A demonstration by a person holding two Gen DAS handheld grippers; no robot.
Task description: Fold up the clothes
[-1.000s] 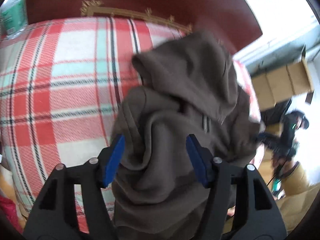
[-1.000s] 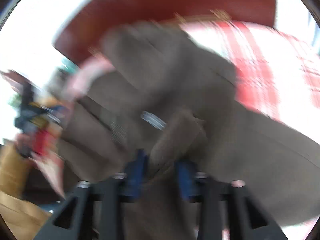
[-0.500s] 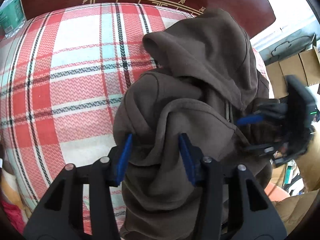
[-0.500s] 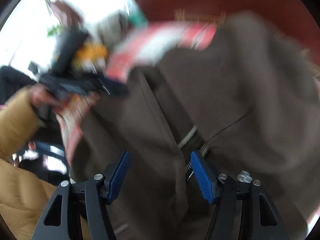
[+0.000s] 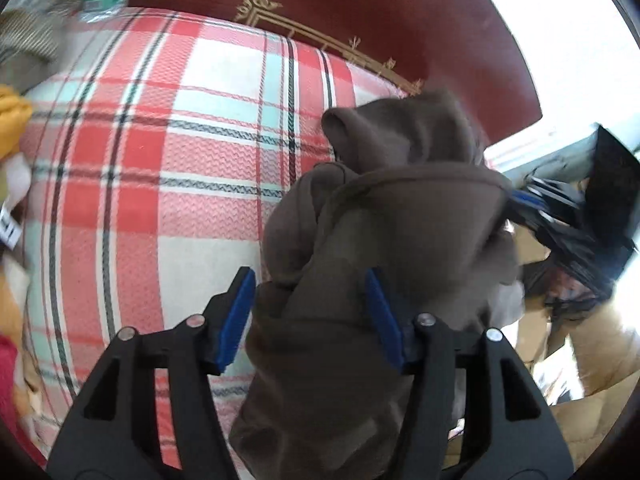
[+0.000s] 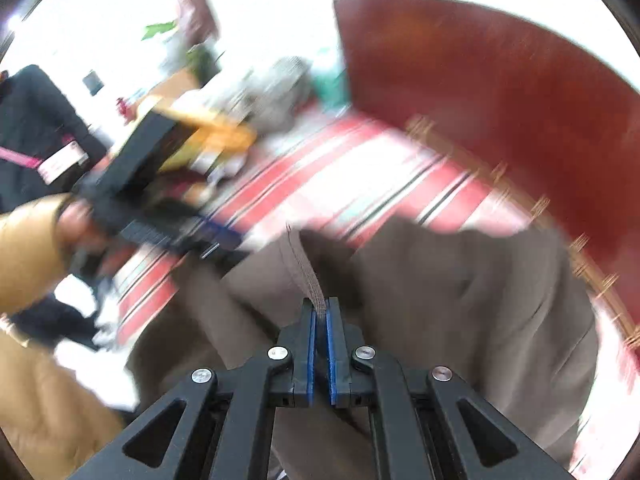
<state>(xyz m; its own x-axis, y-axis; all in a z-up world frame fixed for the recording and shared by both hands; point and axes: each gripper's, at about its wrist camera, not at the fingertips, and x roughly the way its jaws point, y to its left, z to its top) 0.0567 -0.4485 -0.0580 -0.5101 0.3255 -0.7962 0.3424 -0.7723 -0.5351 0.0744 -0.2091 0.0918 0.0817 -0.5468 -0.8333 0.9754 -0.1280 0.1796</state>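
Note:
A brown hoodie lies bunched on a red, white and teal plaid bed cover; it also shows in the right wrist view. My left gripper is open, its blue pads either side of a thick bundle of the hoodie's fabric without clamping it. My right gripper is shut on a ribbed edge of the hoodie and holds it up. The right gripper also shows in the left wrist view at the hoodie's right side. The right wrist view is motion blurred.
A dark red headboard with gold trim stands behind the bed. Other clothes, yellow and striped grey, pile at the left edge. The person's tan sleeve holds the left gripper.
My right gripper has gone from open to shut on the hoodie's ribbed edge and swung round. My left gripper has opened wider around the fabric bundle.

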